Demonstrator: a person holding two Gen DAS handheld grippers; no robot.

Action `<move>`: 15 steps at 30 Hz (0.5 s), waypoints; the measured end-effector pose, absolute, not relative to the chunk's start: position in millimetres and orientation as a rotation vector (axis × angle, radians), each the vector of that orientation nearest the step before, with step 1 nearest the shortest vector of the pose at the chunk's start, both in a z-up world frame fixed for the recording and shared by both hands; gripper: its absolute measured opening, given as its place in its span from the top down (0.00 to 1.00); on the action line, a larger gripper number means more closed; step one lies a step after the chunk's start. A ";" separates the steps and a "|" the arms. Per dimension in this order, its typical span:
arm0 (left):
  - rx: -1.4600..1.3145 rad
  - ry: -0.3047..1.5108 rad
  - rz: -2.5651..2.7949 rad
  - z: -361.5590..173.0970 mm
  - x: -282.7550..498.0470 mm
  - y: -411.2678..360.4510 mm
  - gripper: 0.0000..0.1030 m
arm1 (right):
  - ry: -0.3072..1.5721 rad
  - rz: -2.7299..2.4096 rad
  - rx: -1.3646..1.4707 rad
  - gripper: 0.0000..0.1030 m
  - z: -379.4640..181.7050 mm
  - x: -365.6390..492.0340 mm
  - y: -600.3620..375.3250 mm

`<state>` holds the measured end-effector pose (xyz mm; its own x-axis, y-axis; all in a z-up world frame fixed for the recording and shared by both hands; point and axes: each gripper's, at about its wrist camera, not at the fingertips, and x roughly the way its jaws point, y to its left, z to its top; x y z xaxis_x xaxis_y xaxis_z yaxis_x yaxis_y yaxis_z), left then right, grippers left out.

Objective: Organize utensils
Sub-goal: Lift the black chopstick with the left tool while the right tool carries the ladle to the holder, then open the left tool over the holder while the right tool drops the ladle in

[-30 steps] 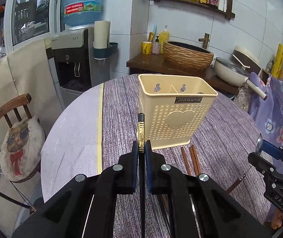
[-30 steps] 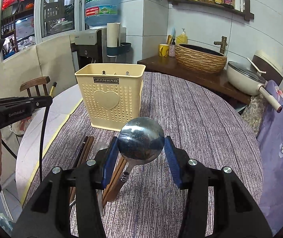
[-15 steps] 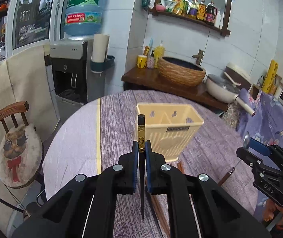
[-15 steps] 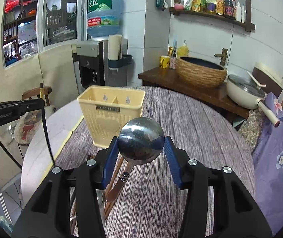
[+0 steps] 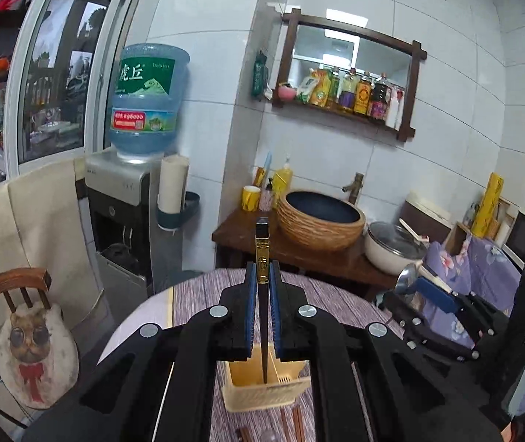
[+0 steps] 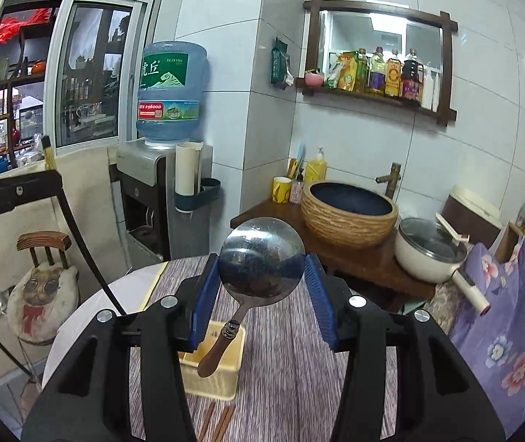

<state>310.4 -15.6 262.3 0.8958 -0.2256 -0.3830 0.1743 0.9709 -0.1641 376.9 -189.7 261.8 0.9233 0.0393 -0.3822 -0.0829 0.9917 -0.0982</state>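
My left gripper is shut on a black chopstick with a gold band, held upright. Its lower tip hangs over the cream utensil holder. My right gripper is shut on a steel spoon by its bowl. The spoon's wooden handle hangs down over the holder. Brown chopsticks lie on the table in front of the holder. The right gripper with the spoon also shows in the left wrist view.
The round table has a purple striped cloth. A chair with a cat cushion stands at the left. A water dispenser and a sideboard with a woven basin and a pot stand behind.
Both grippers have risen well above the table with their utensils and moved over the holder. The holder now lies low in both views.
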 end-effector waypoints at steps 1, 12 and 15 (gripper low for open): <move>-0.128 0.414 -0.202 261.3 316.0 -18.5 0.92 | 0.388 0.059 -0.116 0.54 260.7 380.7 -186.9; -0.105 0.532 -0.155 185.4 347.6 -25.9 0.92 | 0.461 0.041 -0.207 0.54 170.1 419.5 -159.1; -0.098 0.565 -0.145 167.3 352.9 -24.2 0.92 | 0.488 0.049 -0.200 0.54 150.3 421.9 -159.3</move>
